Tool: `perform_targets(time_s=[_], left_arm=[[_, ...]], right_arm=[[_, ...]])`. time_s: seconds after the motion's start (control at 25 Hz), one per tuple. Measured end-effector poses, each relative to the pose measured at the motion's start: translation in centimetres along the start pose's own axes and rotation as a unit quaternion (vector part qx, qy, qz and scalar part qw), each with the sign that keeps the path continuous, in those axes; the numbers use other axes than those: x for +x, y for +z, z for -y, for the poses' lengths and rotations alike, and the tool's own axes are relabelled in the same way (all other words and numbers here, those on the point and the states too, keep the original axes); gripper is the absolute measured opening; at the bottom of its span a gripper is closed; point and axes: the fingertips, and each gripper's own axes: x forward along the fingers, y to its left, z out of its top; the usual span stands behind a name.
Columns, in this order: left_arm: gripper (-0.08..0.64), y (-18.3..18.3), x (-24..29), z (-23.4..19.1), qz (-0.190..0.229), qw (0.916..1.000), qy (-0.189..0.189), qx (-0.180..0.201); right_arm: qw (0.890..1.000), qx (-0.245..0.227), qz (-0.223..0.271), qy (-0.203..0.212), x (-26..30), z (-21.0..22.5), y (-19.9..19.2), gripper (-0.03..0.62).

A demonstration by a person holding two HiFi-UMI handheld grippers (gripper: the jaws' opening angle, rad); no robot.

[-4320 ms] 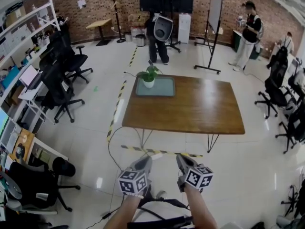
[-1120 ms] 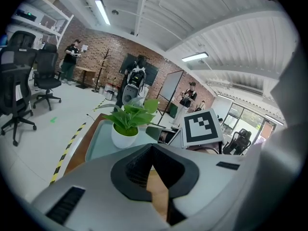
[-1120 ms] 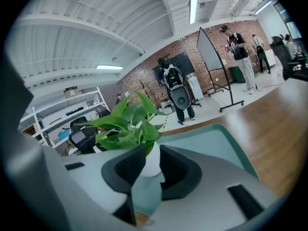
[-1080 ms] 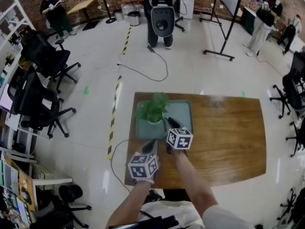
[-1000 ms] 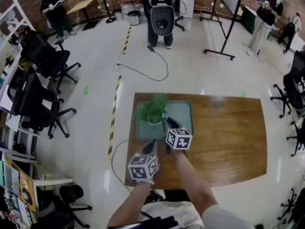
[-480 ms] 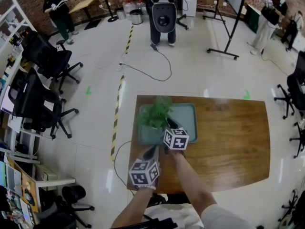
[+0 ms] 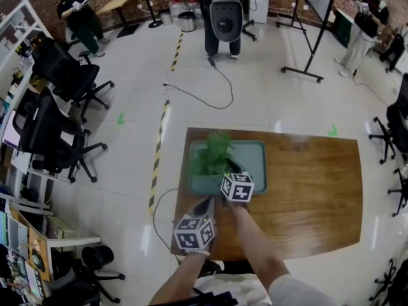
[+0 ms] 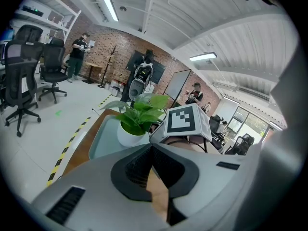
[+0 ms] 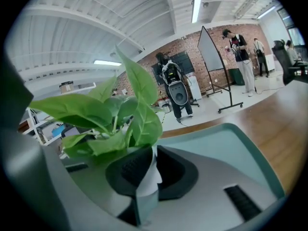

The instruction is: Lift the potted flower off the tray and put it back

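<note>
The potted flower [image 7: 213, 152], green leaves in a white pot, stands at the left end of the teal tray [image 7: 256, 146] on the wooden table. My right gripper [image 7: 225, 168] has reached in at the plant's near right side. In the right gripper view its jaws are closing, and both pads touch the white pot wall [image 9: 147, 176] under the leaves [image 9: 120, 119]. My left gripper [image 7: 205, 203] hovers over the table's near edge, short of the tray, its tips together with nothing between them. From the left gripper view the pot [image 8: 129, 134] rests on the tray [image 8: 102, 139].
Bare tabletop [image 7: 306, 183] stretches right of the tray. Yellow-black floor tape [image 7: 157, 155] and a cable run left of the table. Office chairs [image 7: 57, 132] stand at far left, a humanoid machine [image 7: 224, 14] beyond the table, and people at the room's edges.
My right gripper has edged forward to the plant's pot. The left gripper has stayed where it was. The pot still stands on the tray.
</note>
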Motion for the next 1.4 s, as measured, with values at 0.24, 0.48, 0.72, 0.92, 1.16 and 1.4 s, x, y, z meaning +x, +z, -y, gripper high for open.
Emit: perform_targets(time_s=[0.24, 0.48, 0.72, 0.92, 1.16, 1.4], left_arm=[[-0.005, -0.1, 0.0, -0.4, 0.003, 1.0, 0.002, -0.005], [-0.005, 0.4, -0.2, -1.0, 0.006, 0.9999, 0.006, -0.012], [-0.005, 0.4, 0.1, -0.3, 0.007, 0.9999, -0.006, -0.008], [-0.005, 0.5, 0.0, 0.4, 0.01, 0.9998, -0.015, 0.0], [-0.005, -0.1, 0.2, 2.6, 0.002, 0.9989, -0.042, 0.02], [-0.005, -1.2, 1.6, 6.6, -0.014, 0.9957, -0.078, 0.047]], right_arm=[[1.0, -0.014, 0.008, -0.009, -0.1, 0.0, 0.7, 0.035], [1.0, -0.024, 0.004, -0.011, -0.4, 0.4, 0.9, 0.031], [0.999, -0.04, 0.018, -0.009, -1.8, 0.2, 2.2, 0.025], [0.998, -0.055, 0.031, -0.016, -4.0, 0.6, 3.6, 0.025], [0.996, -0.055, 0.042, -0.052, -7.5, 4.1, 4.7, 0.025], [0.992, -0.04, 0.059, -0.107, -12.0, 10.2, 5.7, 0.025]])
